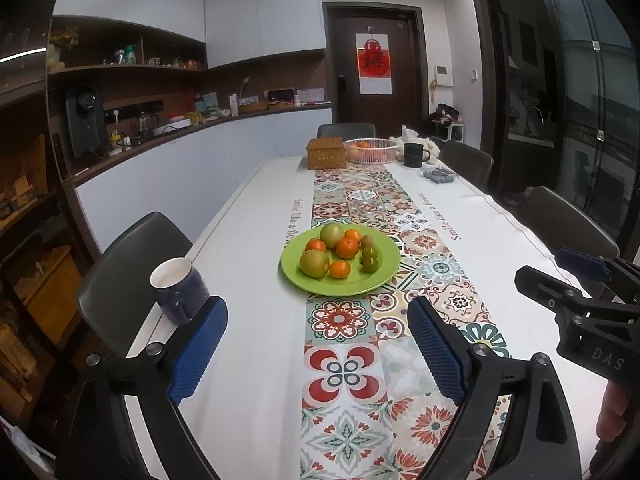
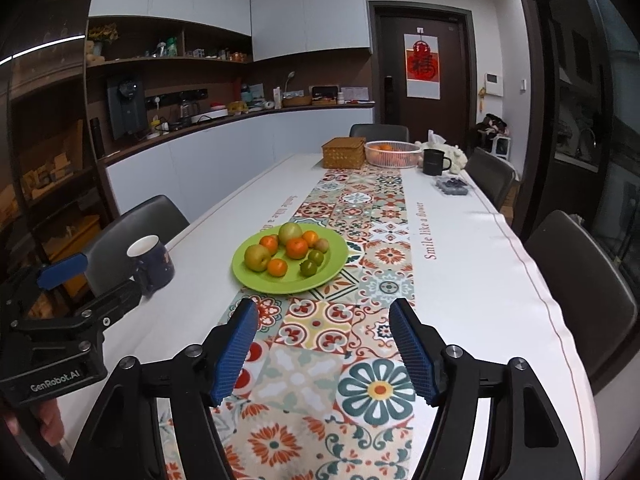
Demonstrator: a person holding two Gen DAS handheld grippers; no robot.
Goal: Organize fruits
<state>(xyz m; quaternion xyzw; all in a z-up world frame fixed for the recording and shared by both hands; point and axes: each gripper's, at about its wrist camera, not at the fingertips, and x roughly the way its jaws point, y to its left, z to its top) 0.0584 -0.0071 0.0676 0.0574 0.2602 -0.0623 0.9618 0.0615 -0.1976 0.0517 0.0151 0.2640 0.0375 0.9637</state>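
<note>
On the tiled runner, the green plate holds fruit beyond both released, empty claws; approach one orange squarely.

White cabinets, dark door, chairs around table.

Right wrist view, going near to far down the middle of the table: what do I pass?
Right gripper, jaws open and empty → green plate of fruit → wicker box → white basket holding oranges → chair at the far end.
</note>
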